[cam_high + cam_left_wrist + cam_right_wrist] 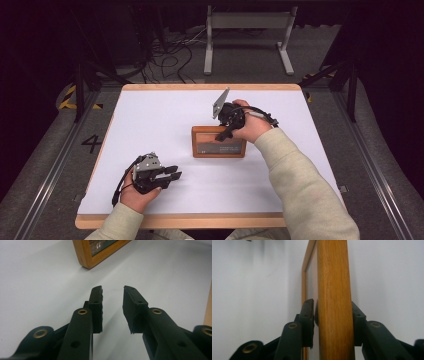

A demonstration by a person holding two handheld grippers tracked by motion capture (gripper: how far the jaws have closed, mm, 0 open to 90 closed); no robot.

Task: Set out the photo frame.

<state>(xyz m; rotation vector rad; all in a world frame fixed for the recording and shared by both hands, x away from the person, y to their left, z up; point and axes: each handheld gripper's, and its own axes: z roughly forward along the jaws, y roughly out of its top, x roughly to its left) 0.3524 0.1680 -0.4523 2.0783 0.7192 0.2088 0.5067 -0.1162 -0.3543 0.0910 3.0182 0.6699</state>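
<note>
**Right tool straddles the frame, left tool idle**

On my left, the left tool sits low near the front edge of the white desk, held in a hand whose sleeved forearm comes in from the bottom. It lies about level, pointing toward the middle of the desk. Its jaws stand apart with nothing between them, only bare desk showing in the gap in the left gripper view.

Moving right, the wooden picture frame lies near the desk's middle, well apart from the left tool.

Further right, my other arm reaches in over the desk, wrist bent so the right tool angles down onto the frame's right end. In the right gripper view the frame's edge stands between the jaws. I see a thin gap at one pad; the grip looks loosened, not clamped.
</note>
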